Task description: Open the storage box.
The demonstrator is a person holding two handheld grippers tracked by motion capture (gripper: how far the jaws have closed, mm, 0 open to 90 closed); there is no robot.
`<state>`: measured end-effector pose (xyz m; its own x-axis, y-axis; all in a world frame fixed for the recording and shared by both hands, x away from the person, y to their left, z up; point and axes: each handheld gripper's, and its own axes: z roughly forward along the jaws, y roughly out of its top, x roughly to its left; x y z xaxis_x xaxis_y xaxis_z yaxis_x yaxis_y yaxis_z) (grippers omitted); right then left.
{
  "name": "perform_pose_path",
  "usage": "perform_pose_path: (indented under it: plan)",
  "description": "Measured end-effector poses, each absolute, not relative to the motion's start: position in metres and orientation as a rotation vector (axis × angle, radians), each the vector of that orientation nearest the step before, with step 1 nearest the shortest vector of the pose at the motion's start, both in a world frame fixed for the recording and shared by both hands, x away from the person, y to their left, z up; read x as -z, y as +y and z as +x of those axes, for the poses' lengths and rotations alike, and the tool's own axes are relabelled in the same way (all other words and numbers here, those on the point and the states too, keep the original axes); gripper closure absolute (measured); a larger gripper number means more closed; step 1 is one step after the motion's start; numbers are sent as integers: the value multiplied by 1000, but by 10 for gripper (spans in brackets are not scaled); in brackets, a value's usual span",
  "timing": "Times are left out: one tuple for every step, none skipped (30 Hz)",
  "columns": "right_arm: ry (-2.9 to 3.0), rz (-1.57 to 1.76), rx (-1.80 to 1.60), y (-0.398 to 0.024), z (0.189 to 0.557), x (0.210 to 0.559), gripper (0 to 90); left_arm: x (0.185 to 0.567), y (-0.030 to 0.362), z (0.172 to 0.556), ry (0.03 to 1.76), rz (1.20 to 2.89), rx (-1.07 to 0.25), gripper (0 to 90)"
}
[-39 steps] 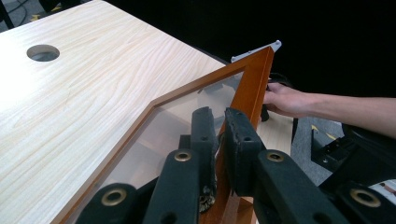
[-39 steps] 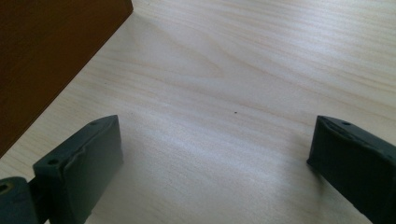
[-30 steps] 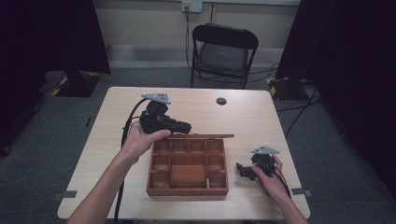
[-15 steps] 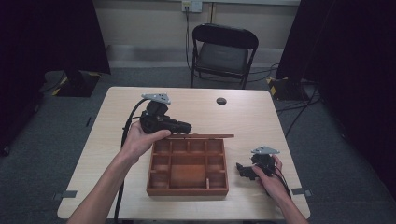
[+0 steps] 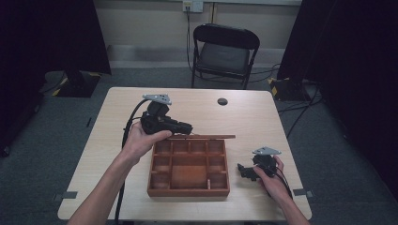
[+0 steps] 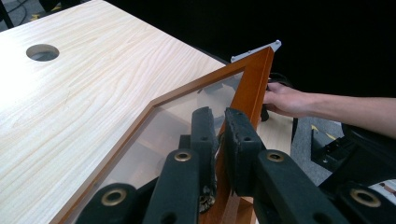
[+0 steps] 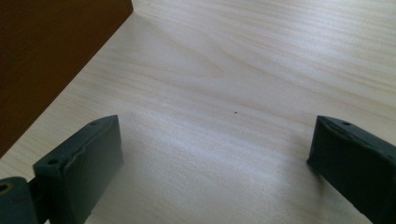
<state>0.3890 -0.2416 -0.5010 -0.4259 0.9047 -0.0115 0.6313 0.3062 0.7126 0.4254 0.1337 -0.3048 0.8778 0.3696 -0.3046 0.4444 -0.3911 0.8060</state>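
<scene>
No brand, label or readable writing anywhere on the things. At the left, left tongs (image 5: 187,127) clamped shut on the frame of the lid (image 5: 206,137), pads pressing the wood from both sides in the left gripper view (image 6: 219,135). Lid (image 6: 187,112) a reddish-brown wooden frame, smooth and glossy, around a clear pane with faint reflections; raised on its hinge edge, seen edge-on in the high view as a thin strip along the far side of the box. In the middle, wooden box (image 5: 188,167), same warm reddish wood, square, open on top, split by thin partitions into small compartments round a larger central one; resting on the near half of the desk (image 5: 263,117), between both hands. Desk top pale laminate with light wood grain, rounded corners, a round cable hole (image 5: 222,101) near the far edge. At the right, right tongs (image 5: 244,171) spread wide, gripping nothing, black blocky matte pads (image 7: 88,154) low over bare desk just beside the box's right wall (image 7: 51,56).
</scene>
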Motion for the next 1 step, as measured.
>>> perform_pose_path:
  plan:
    - [2167,1367,-898,-242,389,501,19,305,134,425,592,2020,92,826]
